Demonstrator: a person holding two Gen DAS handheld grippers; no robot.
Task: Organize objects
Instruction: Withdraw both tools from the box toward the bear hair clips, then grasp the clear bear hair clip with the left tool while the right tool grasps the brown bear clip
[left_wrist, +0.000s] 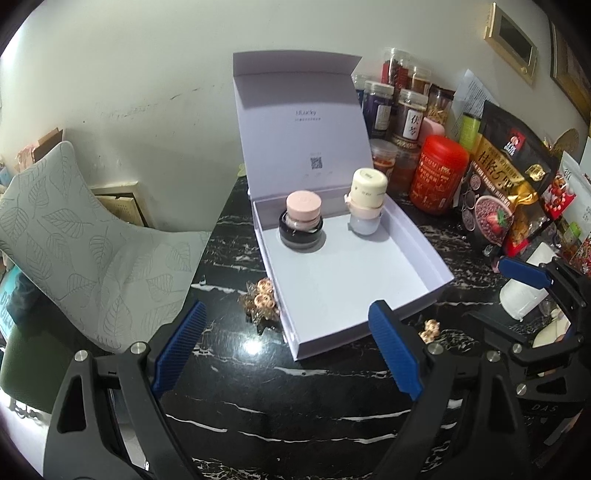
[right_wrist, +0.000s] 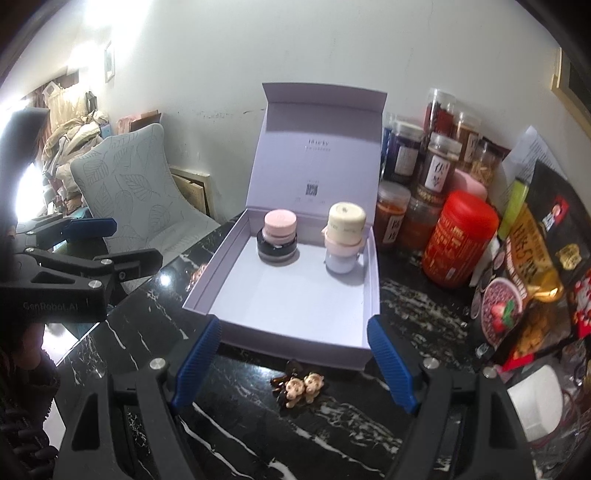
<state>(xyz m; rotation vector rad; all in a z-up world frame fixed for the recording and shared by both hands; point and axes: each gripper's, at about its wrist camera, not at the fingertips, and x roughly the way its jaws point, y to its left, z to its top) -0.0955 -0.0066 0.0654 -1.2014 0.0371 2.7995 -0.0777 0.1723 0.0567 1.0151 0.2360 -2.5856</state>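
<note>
Black marble-patterned counter (left_wrist: 280, 424) fills the foreground of both wrist views. Left hand-held gripper (left_wrist: 286, 354) has its blue-padded jaws spread wide with nothing between them, over bare counter at the near left corner of the box. Right hand-held gripper (right_wrist: 293, 360) also has its jaws apart and holds nothing; they frame the near edge of the box.

Pale lilac box (right_wrist: 291, 302) sits open on the counter, its lid (right_wrist: 317, 155) standing upright at the far side. Inside, against the far wall, stand 2 stacks: on the left a black jar (right_wrist: 277, 251) with a pink jar (right_wrist: 280, 223) on top; on the right a pale blue jar (right_wrist: 341, 264) carrying a pink piece and a cream-coloured jar (right_wrist: 347, 219). The near part of the box floor is bare.

A small hair clip with 2 pig figures (right_wrist: 301, 386) lies on the counter just in front of the box, between the right jaws. A second, similar clip (left_wrist: 260, 301) lies against the box's left side. A third small pig piece (left_wrist: 430, 328) lies near the box's near right corner.

A red tin (right_wrist: 458, 240), several clear jars (right_wrist: 439, 162) and snack bags (right_wrist: 524, 280) crowd the counter to the right of the box. A leaf-patterned chair back (left_wrist: 70, 236) stands to the left.
</note>
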